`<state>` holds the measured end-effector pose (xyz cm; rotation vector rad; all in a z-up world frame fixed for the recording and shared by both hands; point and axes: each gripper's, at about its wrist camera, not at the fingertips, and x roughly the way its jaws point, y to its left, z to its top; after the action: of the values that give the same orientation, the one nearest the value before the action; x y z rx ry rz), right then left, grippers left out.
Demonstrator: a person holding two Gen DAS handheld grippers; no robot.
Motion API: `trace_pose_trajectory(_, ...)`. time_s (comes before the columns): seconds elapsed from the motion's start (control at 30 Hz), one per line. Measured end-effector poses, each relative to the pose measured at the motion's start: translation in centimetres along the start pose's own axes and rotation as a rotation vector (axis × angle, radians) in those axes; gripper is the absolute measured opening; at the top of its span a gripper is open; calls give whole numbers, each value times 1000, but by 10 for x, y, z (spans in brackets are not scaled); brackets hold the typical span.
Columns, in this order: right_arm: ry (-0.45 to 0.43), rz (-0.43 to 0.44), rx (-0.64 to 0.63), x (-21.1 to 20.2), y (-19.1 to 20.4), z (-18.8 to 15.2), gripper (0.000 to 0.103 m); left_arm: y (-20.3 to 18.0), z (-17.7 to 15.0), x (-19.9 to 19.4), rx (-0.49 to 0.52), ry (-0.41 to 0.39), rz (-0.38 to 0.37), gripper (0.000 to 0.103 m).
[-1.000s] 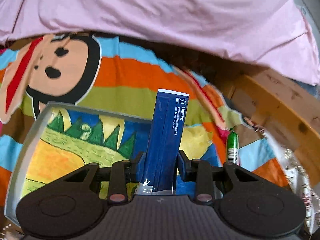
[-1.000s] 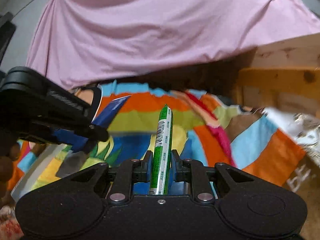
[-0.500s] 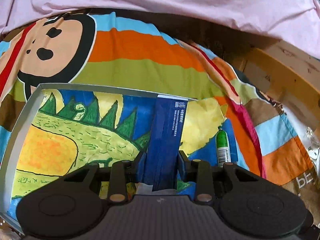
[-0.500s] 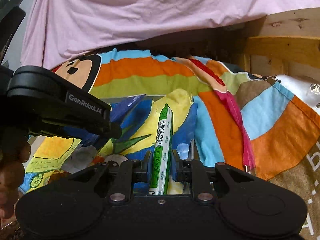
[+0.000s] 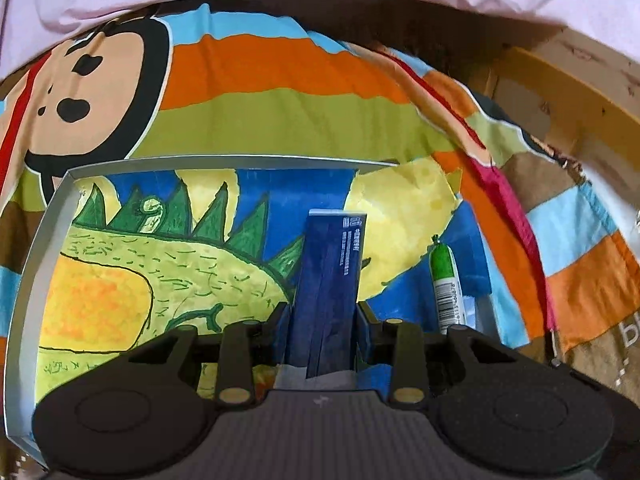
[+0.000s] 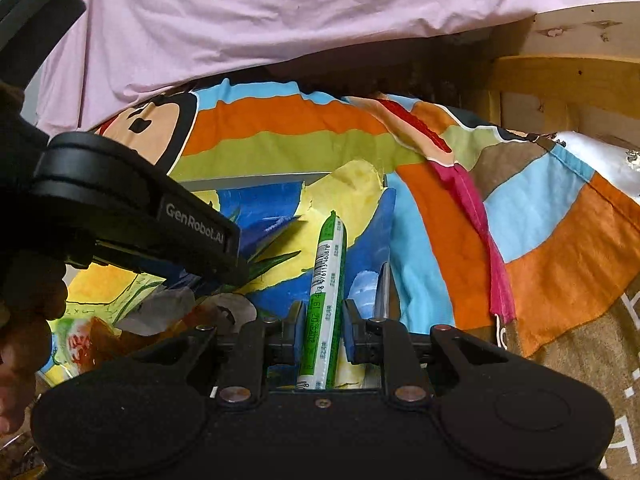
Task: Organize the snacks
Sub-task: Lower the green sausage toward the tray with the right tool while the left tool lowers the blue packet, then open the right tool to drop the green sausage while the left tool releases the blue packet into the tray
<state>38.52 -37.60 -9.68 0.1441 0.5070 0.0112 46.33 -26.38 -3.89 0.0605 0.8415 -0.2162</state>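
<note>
The left gripper (image 5: 322, 312) is clamping a tall dark-blue rectangular snack packet (image 5: 330, 280) w/ small white print, its pads pressing both long sides; the pkt is standing upright betw. the jaws, top edge pointing toward 12 o'clock. It is hovering over a shallow grey-rimmed tray (image 5: 60, 216) lined w/ a painted green-and-yellow dinosaur picture, which is filling the lower left of the left wrist view from 9 to 1 o'clock. The right gripper (image 6: 322, 322) is pinching a slim green-and-white sausage stick (image 6: 325, 300) w/ a barcode, jaws narrow around its lower half, the twisted tip aiming at 12 o'clock over the tray's right-hand part. In the left wrist view that stick (image 5: 444, 280) is showing at 3 o'clock of the blue pkt, near but apart. In the right wrist view the left gripper (image 6: 212, 260) is sitting at 9 o'clock, a hand (image 6: 24, 320) wrapping its handle. A striped multicolour cartoon-print cloth (image 5: 280, 80) is lying under the tray, a pink sheet (image 6: 280, 12) hanging behind at 12 o'clock, and a pale wooden frame (image 6: 568, 72) is standing at 2 o'clock.
</note>
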Motion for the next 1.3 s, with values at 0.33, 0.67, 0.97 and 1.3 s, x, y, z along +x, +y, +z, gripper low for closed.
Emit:
trace_pose_trajectory(0.33, -32, -15, 2, -8, -1, 5, 38, 9, 0, -16, -43, -56, -54, 68)
trace_pose_trajectory(0.67, -132, -38, 59, -53, -7, 28, 73, 38, 5, -69, -191, -179, -67, 89)
trace_pose_trajectory(0.97, -241, -11, 60, -119, -1, 46, 98, 64, -17, -133, -209, -263, -42, 101)
trace_pose_trajectory(1.3, -319, 50, 33, -187, 16, 41, 102, 96, -71, -189, -242, -280, -29, 102)
